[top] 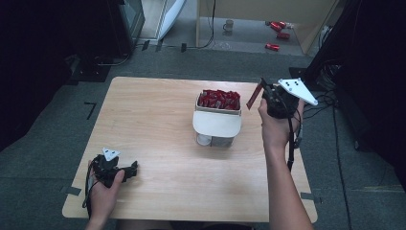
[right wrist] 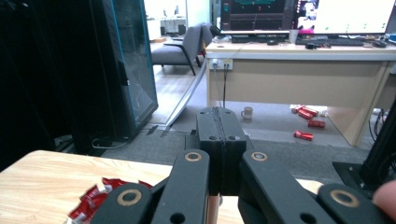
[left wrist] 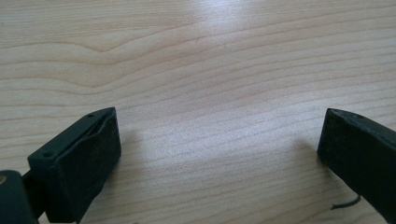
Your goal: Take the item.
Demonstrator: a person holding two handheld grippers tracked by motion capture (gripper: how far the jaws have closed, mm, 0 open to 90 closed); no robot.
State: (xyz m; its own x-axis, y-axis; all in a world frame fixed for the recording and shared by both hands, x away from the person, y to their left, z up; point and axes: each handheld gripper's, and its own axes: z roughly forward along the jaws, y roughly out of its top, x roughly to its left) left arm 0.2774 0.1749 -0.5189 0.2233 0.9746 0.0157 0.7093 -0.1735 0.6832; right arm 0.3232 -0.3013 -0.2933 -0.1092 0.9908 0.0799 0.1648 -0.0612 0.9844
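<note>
My right tool (top: 262,91) is clamped on a flat red packet (top: 253,97), held just right of the white box of red packets (top: 218,120) mid-desk. My left tool (top: 129,171) rests wide and empty on the light wooden desk (top: 158,124), near left, well apart from the box.

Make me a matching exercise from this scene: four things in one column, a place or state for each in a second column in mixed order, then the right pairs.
Things:
1. left gripper
2. right gripper
3. white container
4. mug

Places or states:
A. on the floor beyond the table
B. open, low at the table's near left corner
C. shut on a thin red packet, raised beside the container
D. at mid-table, full of red packets

Pairs: 1-B, 2-C, 3-D, 4-A
</note>
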